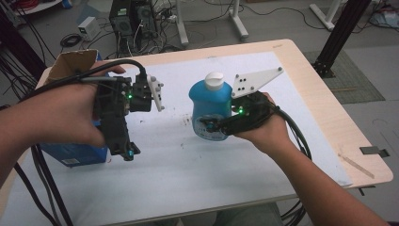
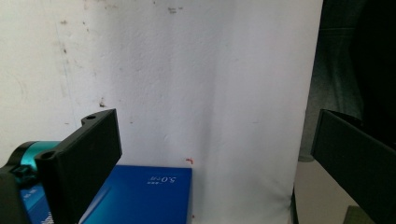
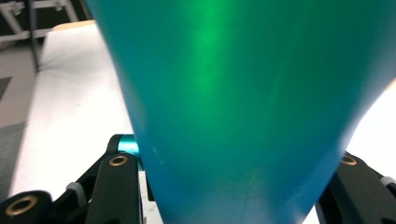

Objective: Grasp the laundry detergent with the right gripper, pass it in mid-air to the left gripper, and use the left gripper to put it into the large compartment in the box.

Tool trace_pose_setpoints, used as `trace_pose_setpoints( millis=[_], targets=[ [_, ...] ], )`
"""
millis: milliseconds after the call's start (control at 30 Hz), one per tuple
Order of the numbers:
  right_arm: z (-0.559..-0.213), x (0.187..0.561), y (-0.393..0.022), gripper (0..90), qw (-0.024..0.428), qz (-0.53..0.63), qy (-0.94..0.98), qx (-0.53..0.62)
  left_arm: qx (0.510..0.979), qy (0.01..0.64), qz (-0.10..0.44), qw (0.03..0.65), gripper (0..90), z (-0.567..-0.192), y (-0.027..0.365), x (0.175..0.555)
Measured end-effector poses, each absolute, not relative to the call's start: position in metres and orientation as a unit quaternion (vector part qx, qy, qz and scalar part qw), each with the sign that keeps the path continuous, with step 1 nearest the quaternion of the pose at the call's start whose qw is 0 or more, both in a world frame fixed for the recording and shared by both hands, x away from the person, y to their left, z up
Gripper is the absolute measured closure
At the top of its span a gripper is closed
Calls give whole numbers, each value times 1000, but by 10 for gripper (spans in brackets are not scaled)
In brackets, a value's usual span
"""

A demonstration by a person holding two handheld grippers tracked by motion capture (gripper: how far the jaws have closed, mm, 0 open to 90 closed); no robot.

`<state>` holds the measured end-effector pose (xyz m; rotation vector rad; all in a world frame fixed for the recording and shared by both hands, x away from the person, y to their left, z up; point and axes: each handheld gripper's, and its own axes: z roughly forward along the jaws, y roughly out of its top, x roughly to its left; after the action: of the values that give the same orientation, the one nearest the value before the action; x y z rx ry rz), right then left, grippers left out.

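Right gripper [image 1: 212, 126] pinching the blue bottle [image 1: 210, 104], standing upright near the middle of the white surface [image 1: 226, 165]. Left gripper [image 2: 212, 154] hanging spread wide above the blue box [image 2: 144, 196], holding nothing.

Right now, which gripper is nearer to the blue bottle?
Right. The right gripper is closed around the bottle, one jaw on each side. The left gripper is off to the bottle's left, above the blue box, jaws open.
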<state>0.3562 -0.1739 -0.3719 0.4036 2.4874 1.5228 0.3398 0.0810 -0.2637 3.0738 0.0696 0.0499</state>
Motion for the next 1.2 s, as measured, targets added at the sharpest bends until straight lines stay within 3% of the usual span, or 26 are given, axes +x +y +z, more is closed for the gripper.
trace_pose_setpoints(
  millis=[600, 1200],
  targets=[
    [-370, 326, -127, 462, 7, 514, 856, 46, 999, 10, 6, 45, 17, -237, 57, 333],
    [-366, 324, -88, 463, -19, 519, 854, 22, 999, 18, -11, 49, 17, -240, 43, 330]
  ],
)
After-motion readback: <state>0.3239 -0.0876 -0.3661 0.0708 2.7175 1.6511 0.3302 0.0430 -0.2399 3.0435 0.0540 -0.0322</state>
